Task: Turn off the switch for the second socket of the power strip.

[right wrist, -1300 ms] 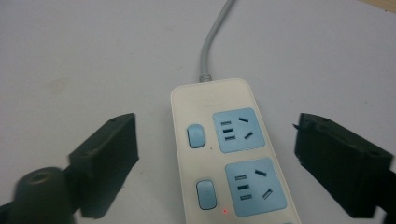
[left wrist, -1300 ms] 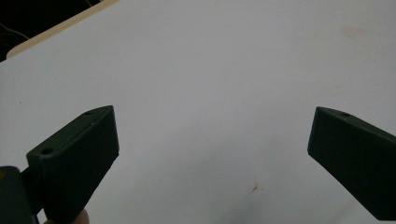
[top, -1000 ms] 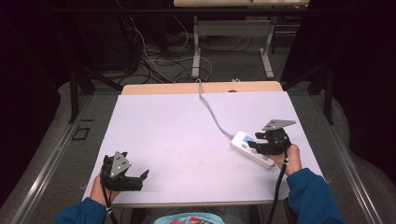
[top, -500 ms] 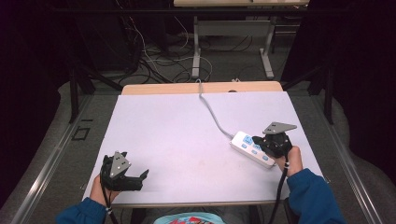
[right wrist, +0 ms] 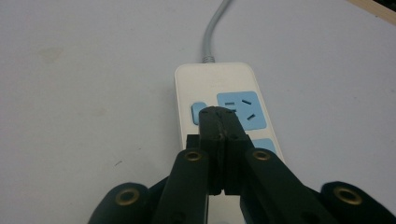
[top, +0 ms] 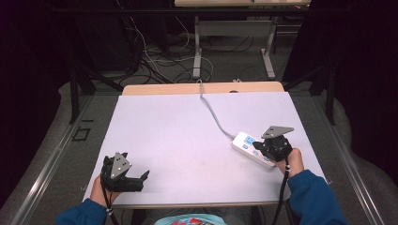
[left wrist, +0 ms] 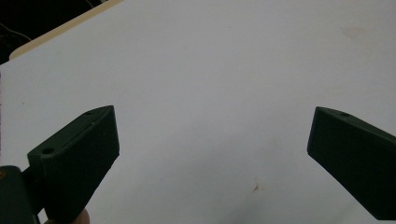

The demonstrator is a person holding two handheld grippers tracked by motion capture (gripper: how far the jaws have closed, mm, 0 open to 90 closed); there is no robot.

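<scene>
A white power strip [top: 247,146] with blue socket faces [right wrist: 241,110] lies on the right side of the white table top [top: 187,136]; its grey cable [top: 212,110] runs to the far edge. My right gripper [top: 264,149] is shut, its tips [right wrist: 218,116] hovering over or pressing the strip beside a small blue button [right wrist: 198,112]; whether they touch it I cannot tell. My left gripper [top: 141,177] rests near the front left corner, open wide, with bare table between its fingers [left wrist: 81,154].
The table's wooden far edge [top: 202,87] borders a dark floor with cables [top: 155,56] and desk legs [top: 197,51]. A person's blue sleeves [top: 314,197] enter from the bottom.
The right gripper has shifted slightly forward and left over the power strip. The left gripper has stayed where it was.
</scene>
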